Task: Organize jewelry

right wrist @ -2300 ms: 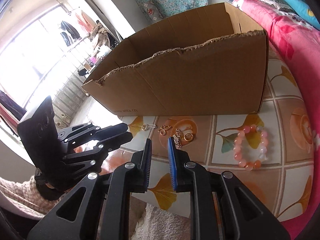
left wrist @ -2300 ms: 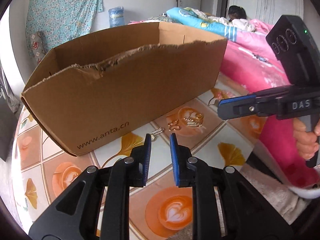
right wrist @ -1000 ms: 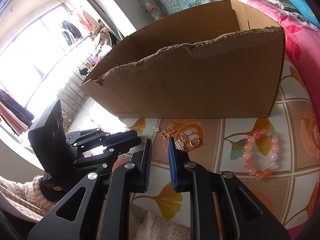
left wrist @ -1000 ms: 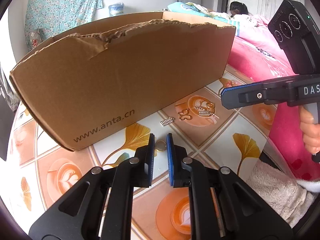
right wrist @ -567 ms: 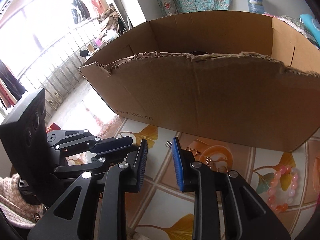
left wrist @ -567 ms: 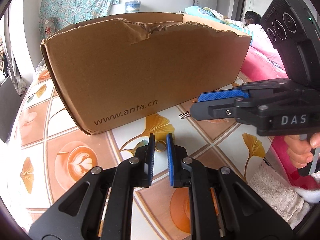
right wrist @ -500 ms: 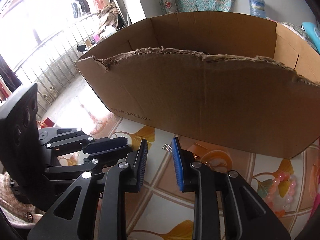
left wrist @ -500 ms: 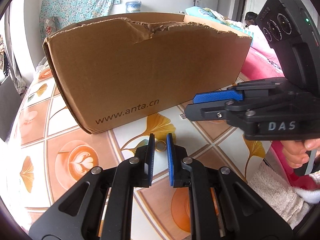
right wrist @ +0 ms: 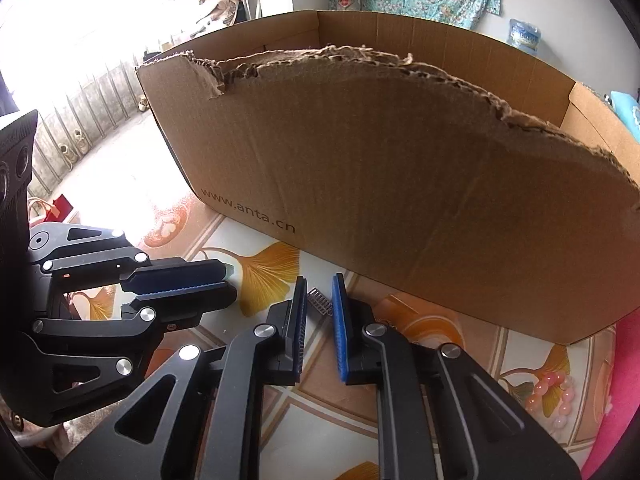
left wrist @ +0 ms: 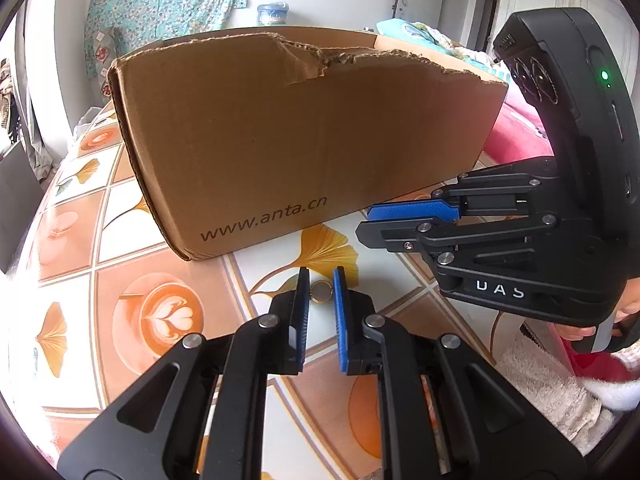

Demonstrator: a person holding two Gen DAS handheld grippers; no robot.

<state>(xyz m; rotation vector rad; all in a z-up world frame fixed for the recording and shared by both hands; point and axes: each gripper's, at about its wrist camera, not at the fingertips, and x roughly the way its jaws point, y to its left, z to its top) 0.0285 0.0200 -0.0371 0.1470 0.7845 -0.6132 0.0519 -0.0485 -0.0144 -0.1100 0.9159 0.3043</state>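
Two handheld grippers work low over the patterned table (left wrist: 168, 248), directly in front of the cardboard box (left wrist: 288, 136), which carries the print "www.anta.cn" on its near wall. The left gripper (left wrist: 321, 280) points at a gold ring (left wrist: 321, 292); its blue-padded fingers (left wrist: 339, 300) flank the ring with a narrow gap on each side, so the jaws are released and not gripping. The ring lies flat on the table, near the box's front wall. The right gripper (right wrist: 320, 286) is positioned just beside the left one; its jaws are likewise parted, straddling a small silver ribbed piece (right wrist: 319, 301) that rests on the table close to the box. Whether either pad touches that piece cannot be determined. A pink bead bracelet (right wrist: 550, 394) lies on the table well apart, toward the right. A gold chain fragment (right wrist: 390, 325) shows just beside the right finger.
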